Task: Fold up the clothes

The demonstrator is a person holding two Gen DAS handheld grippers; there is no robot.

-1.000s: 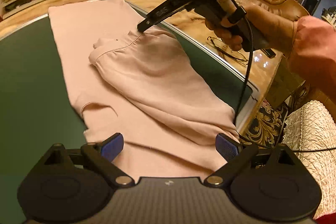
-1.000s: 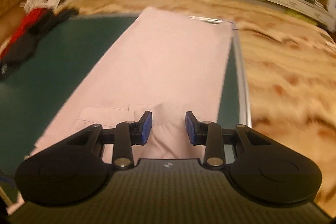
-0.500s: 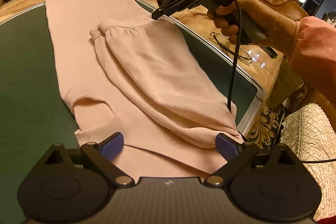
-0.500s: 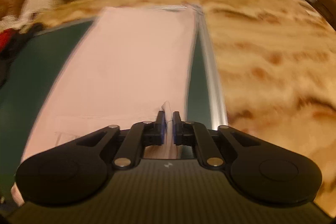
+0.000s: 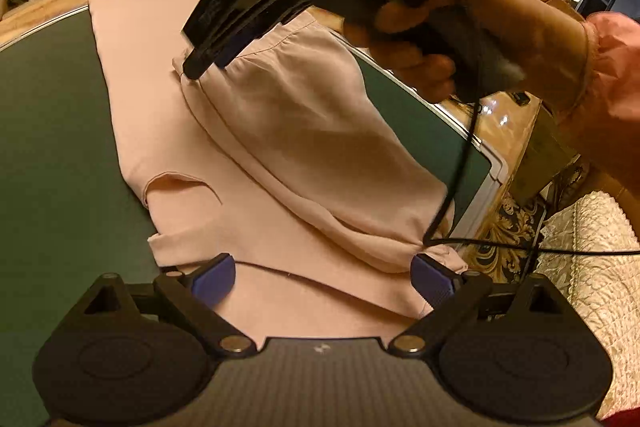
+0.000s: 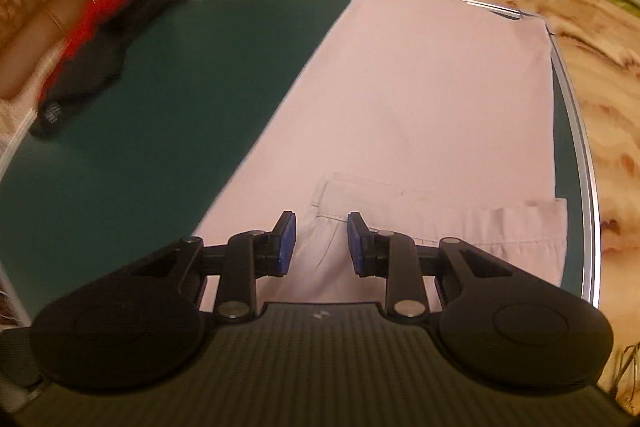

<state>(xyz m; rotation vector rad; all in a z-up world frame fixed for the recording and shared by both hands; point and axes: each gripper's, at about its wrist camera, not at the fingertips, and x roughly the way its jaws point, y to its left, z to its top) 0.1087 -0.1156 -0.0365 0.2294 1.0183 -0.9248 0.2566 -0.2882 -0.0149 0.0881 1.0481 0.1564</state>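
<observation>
Garment (image 5: 256, 187): pale pink, lying lengthwise on the green mat (image 5: 52, 147), one sleeve (image 5: 320, 131) folded diagonally across the body; neckline opening toward the near left edge. In the right wrist view the same garment (image 6: 420, 87) runs away from the camera, with the sleeve's cuff (image 6: 500, 223) flat on top just ahead of the fingers.

Right gripper (image 6: 321, 245): fingers parted, gap moderate, cuff end of the sleeve showing between the blue pads (image 6: 286, 243) (nothing clamped). In the left wrist view this gripper (image 5: 206, 61) angles down from upper right, tips at the cuff seam; contact with the cloth cannot be told.

Left gripper (image 5: 322, 273): fingers wide apart, low over the near end of the garment, straddling the shoulder of the folded sleeve; right pad (image 5: 430, 277) just beside the sleeve's bulge.

Hand (image 5: 460, 39): wrapped round the right gripper's handle, pink cuff at the wrist; black cable (image 5: 460, 163) hanging from it across the sleeve.

Surroundings: mat edged in a metal rim (image 6: 580, 131), on a marbled table (image 6: 612, 75); dark and red clothes (image 6: 92, 47) heaped at the mat's far left corner.
</observation>
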